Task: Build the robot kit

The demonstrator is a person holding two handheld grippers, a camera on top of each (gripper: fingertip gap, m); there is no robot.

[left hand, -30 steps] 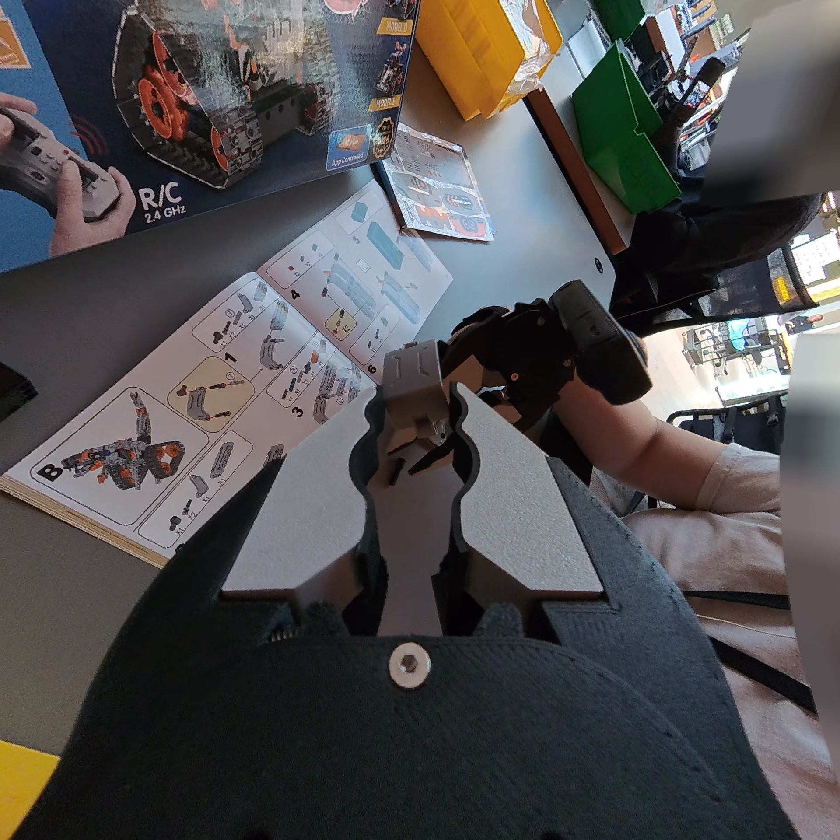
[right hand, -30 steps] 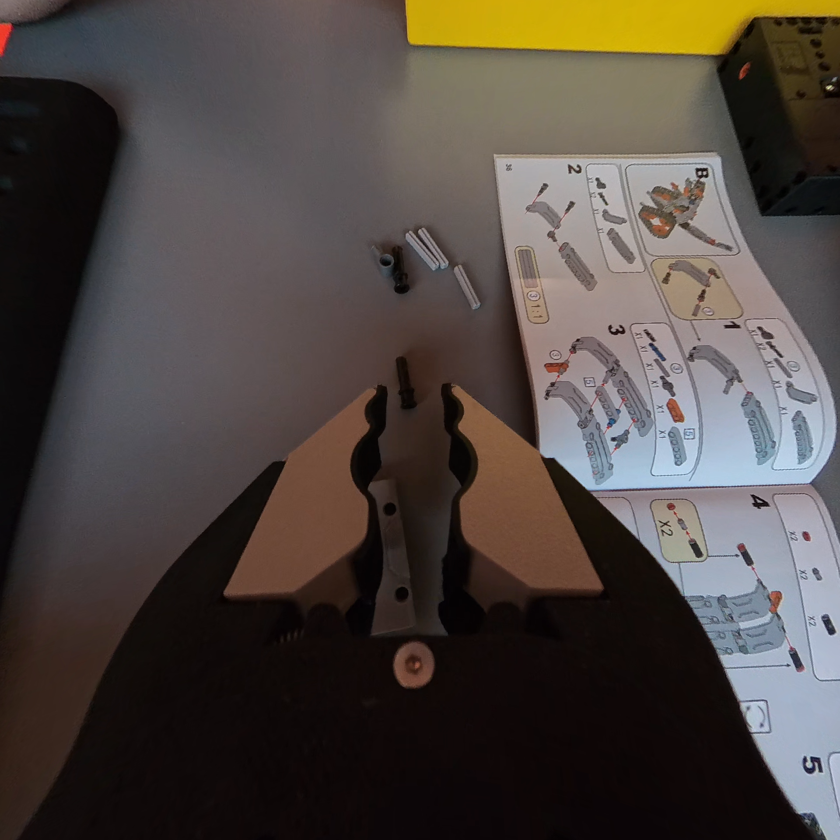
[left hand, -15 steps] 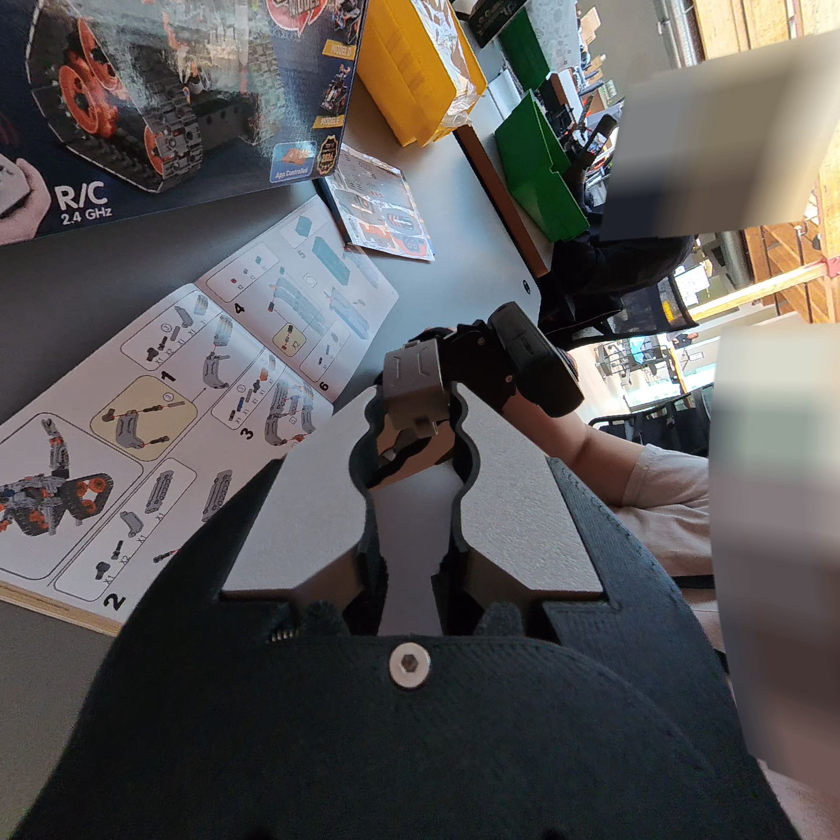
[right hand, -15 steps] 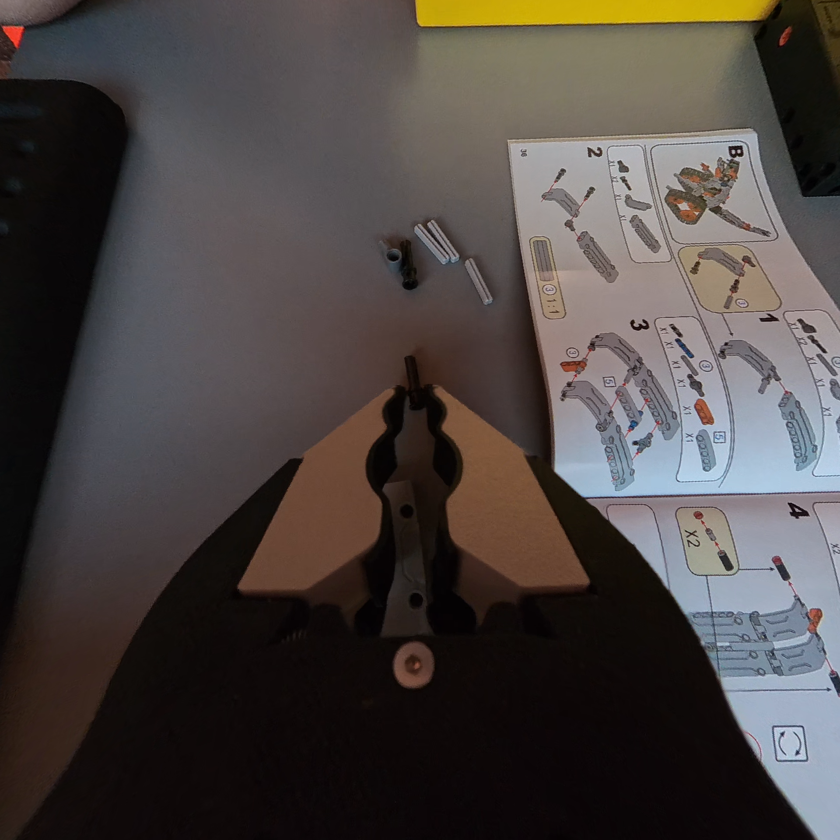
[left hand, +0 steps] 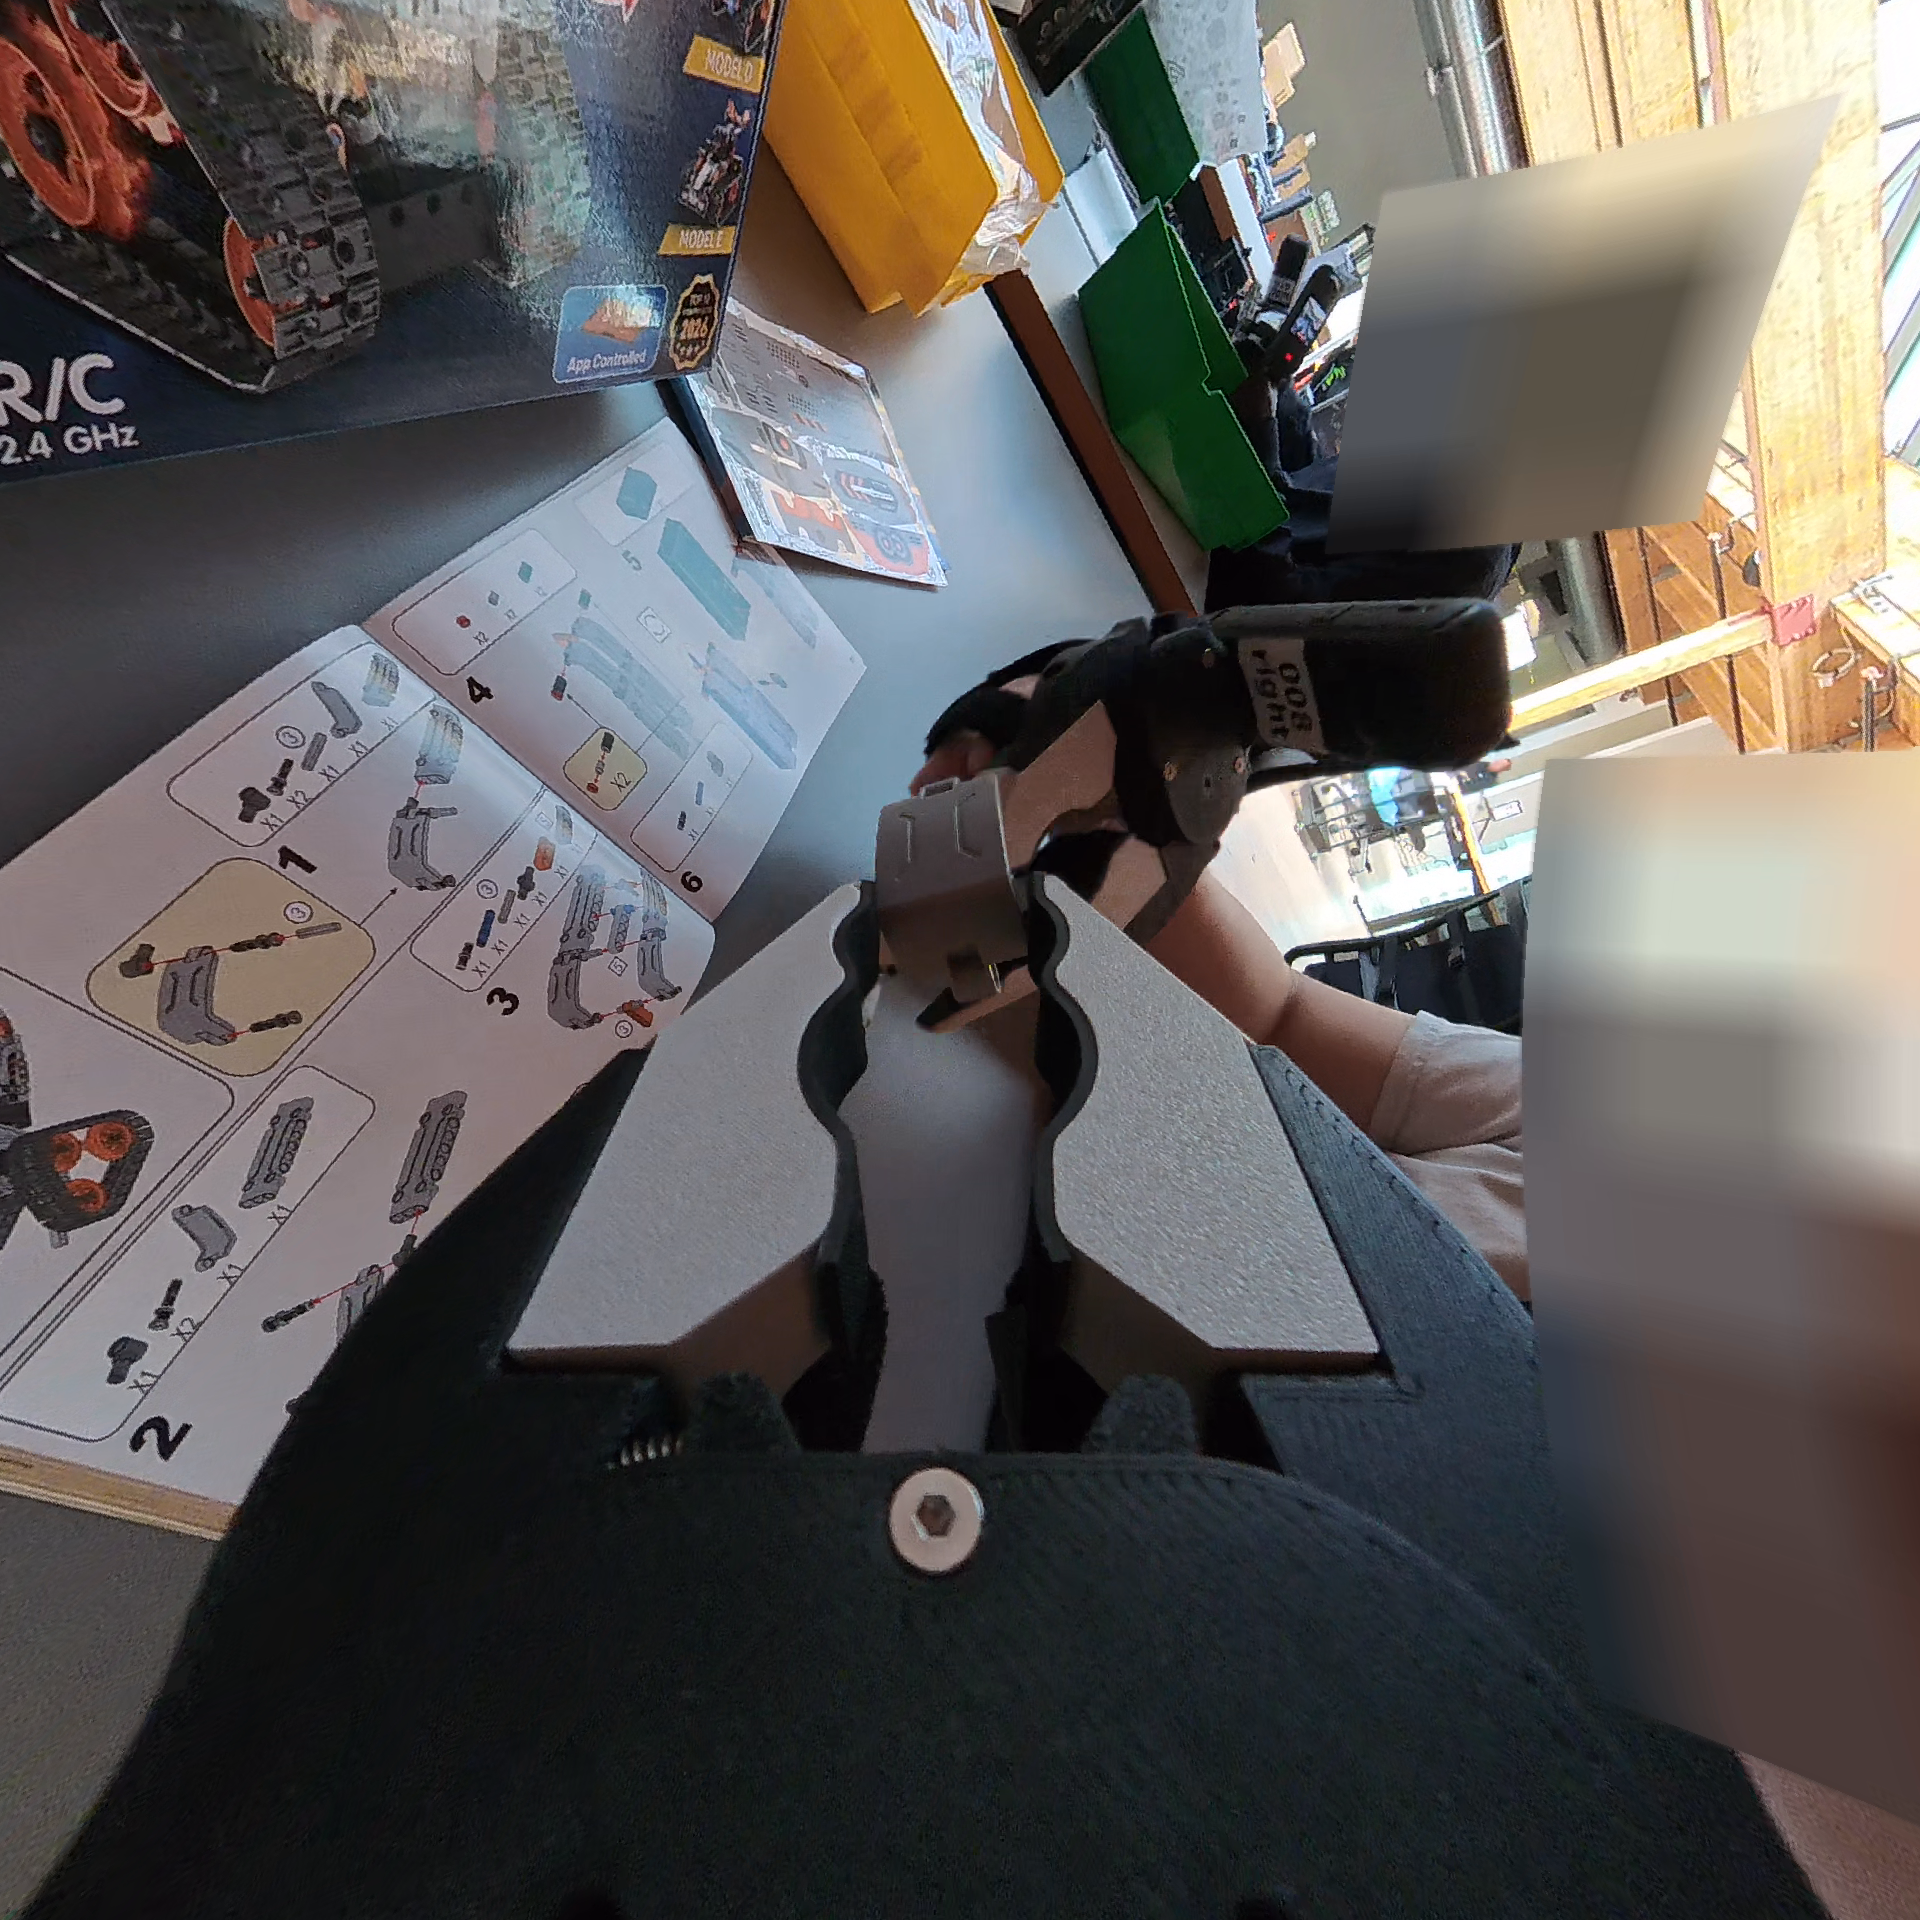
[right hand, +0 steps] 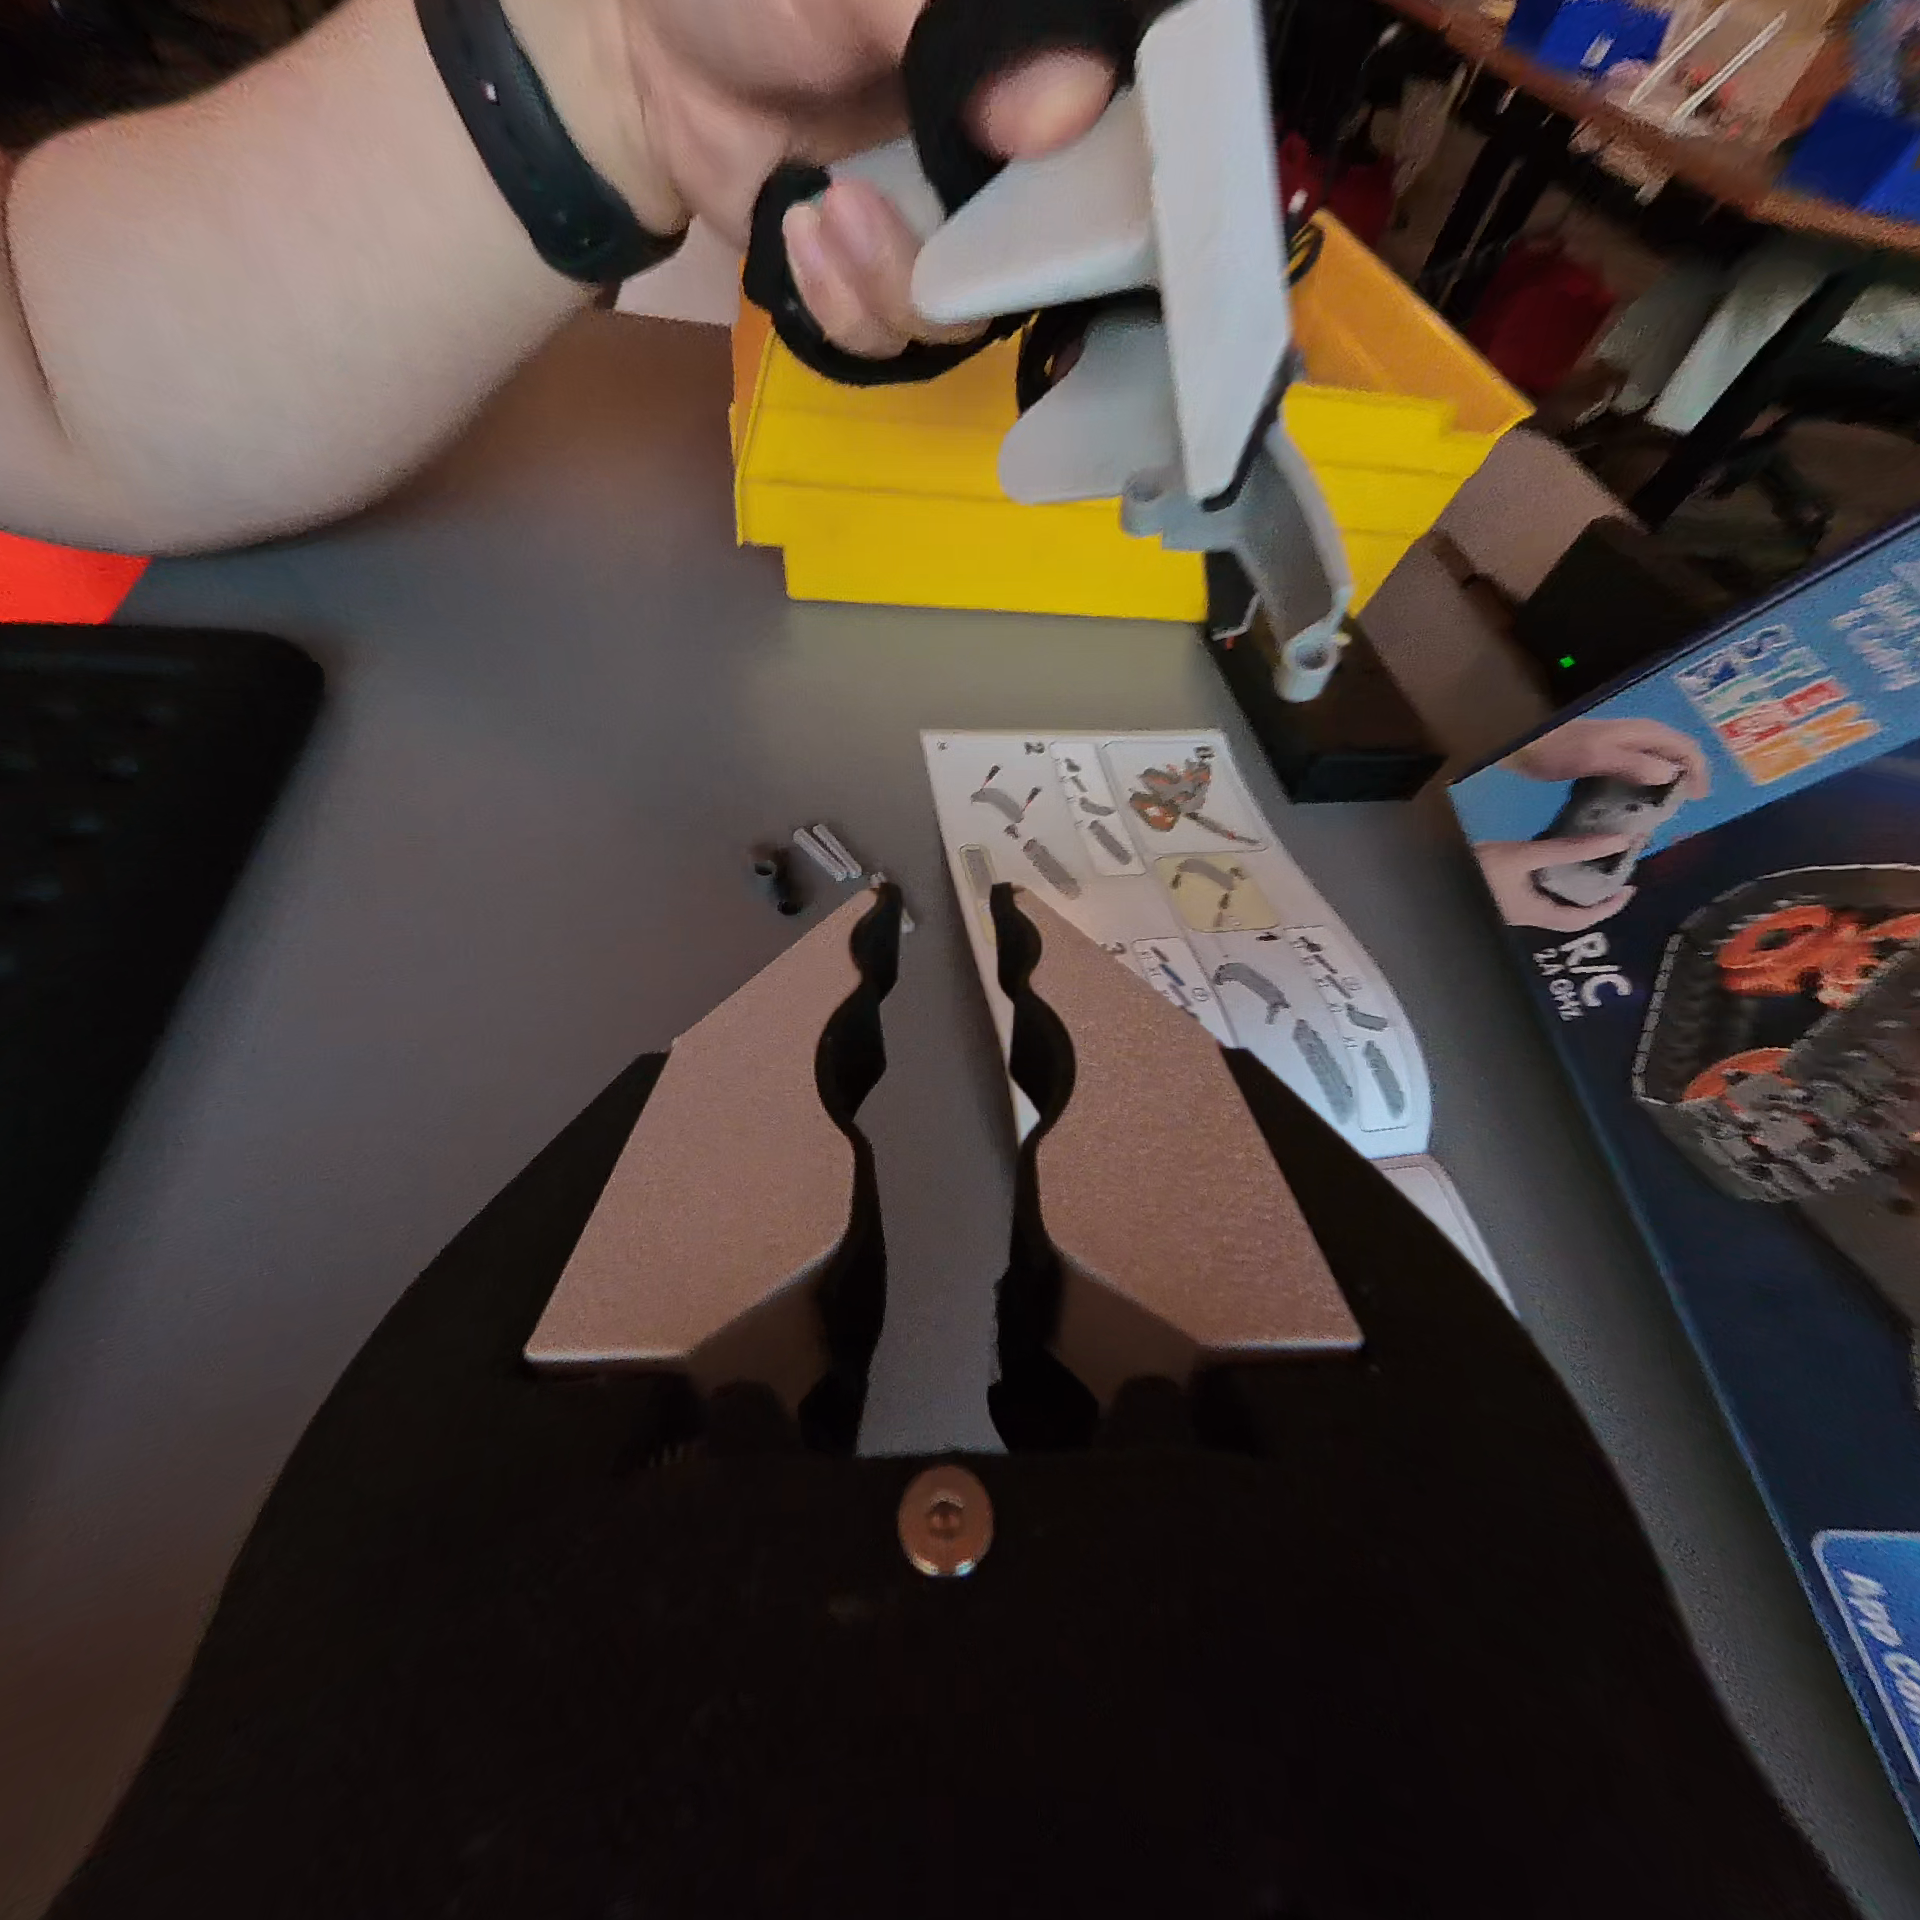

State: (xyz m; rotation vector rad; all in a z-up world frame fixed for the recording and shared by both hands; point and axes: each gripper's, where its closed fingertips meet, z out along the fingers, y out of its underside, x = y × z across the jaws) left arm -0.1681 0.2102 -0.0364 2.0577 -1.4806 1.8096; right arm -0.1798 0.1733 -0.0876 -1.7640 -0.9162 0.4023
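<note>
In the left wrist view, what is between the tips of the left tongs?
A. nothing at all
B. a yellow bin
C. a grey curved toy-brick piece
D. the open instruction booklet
C: the left tongs are closed on the grey curved piece, which is off the table, while the instruction booklet lies flat on the table to the left.
</note>
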